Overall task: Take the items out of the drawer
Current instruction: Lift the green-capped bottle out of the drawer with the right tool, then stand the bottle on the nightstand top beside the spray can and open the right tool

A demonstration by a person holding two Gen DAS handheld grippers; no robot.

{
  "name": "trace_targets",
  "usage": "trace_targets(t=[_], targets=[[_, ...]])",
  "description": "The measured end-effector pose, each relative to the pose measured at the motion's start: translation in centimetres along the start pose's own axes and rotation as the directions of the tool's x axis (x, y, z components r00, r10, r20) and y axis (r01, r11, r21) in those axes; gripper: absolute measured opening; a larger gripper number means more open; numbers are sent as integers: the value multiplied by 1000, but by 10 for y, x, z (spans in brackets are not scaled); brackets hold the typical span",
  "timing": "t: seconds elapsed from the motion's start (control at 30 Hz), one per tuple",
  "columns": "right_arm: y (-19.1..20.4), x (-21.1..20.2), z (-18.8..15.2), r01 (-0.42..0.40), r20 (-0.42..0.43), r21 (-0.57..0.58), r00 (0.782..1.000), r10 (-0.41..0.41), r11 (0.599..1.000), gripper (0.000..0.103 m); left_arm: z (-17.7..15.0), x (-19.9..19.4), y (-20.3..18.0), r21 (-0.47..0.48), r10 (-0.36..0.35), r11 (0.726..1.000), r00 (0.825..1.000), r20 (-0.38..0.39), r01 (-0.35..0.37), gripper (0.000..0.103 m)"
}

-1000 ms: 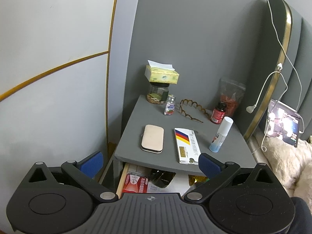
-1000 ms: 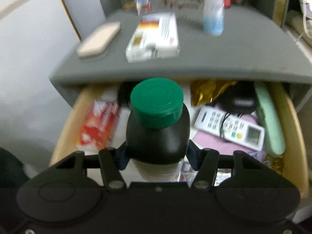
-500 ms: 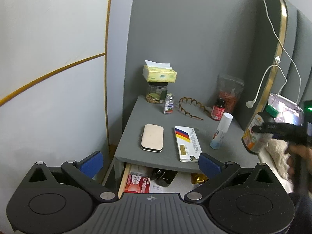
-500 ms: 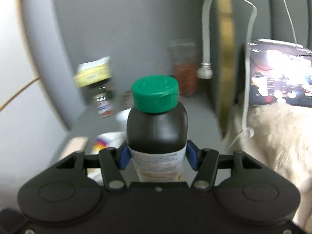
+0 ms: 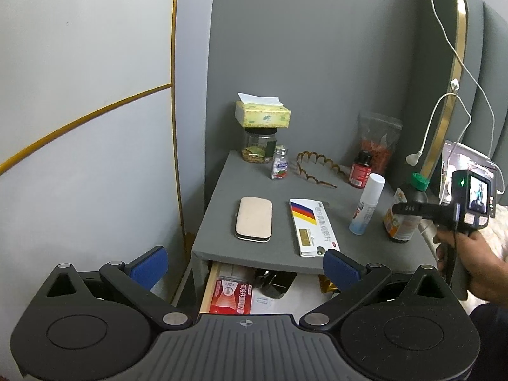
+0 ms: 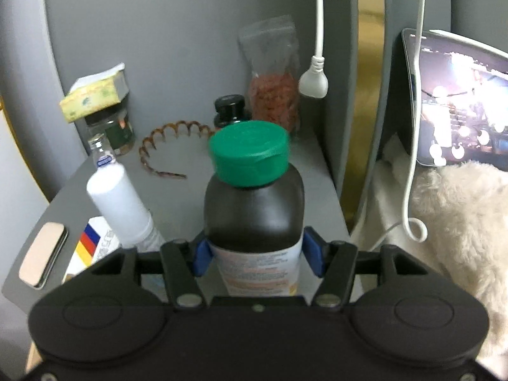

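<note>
My right gripper (image 6: 256,254) is shut on a dark bottle with a green cap (image 6: 254,209), upright over the right edge of the grey nightstand top (image 6: 177,197). The same bottle (image 5: 404,212) and right gripper (image 5: 409,208) show at the right of the left wrist view. My left gripper (image 5: 244,268) is open and empty, held back in front of the open drawer (image 5: 211,282). The drawer holds a red box (image 5: 230,297) and a dark item (image 5: 274,282).
On the nightstand stand a white spray can (image 5: 366,204), a striped medicine box (image 5: 312,227), a beige case (image 5: 254,219), a brown hairband (image 5: 314,170), a red bottle (image 5: 360,170), a tissue box on a jar (image 5: 262,116). A tablet (image 6: 460,101), charging cables and a fluffy blanket (image 6: 444,216) lie to the right.
My right gripper lifted the green-capped bottle out of the drawer and carried it up to the nightstand's right edge. The left gripper stayed open and nearly still.
</note>
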State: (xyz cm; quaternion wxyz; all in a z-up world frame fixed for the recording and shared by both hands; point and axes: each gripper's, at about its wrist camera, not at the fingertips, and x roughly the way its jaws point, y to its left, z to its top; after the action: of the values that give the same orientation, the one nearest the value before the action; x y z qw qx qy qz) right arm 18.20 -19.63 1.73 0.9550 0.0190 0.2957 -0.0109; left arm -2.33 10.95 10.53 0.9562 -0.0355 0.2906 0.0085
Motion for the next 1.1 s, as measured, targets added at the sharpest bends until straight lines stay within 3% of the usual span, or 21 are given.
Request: trace_targets(t=[0.03,0.17,0.37,0.5,0.6,0.73,0.87,0.93,1.0,1.1], targets=[[2,-1,-1,13,15,-4,1000,-13,1000,59,0,0,0,-1,0,1000,1000,0,0,103],[2,-26,9,60,79,-11,995,-59,998,82,0,1,-3,4,-1,1000,1000,-9,1,103],[-13,-95,16,-20,80,67,997,15,998,90,-4,0,-13,47,-12,999,1000,-27,13,103],[-17,-136,4,-54,-29,97,998,57,994,91,-7,0,-21,72,-13,997,999,-39,15,103],[-16,-164,-14,-103,-149,159,981,127,982,94,-20,11,-35,134,-2,991,993,-114,17,103],[-20,-188,-47,-177,-284,233,928,241,956,95,-39,25,-55,217,11,976,979,-206,35,103],[-33,-202,-65,-169,-244,174,947,209,970,95,-54,33,-75,252,-23,963,960,-278,96,103],[-46,-197,-67,-163,-251,209,944,213,964,95,-60,39,-83,253,-43,959,950,-308,125,103],[-59,-186,-65,-179,-253,253,936,244,951,94,-69,48,-92,253,-61,955,934,-353,157,101],[-69,-185,-68,-171,-232,244,945,229,954,94,-82,60,-103,256,-76,946,903,-424,200,94]])
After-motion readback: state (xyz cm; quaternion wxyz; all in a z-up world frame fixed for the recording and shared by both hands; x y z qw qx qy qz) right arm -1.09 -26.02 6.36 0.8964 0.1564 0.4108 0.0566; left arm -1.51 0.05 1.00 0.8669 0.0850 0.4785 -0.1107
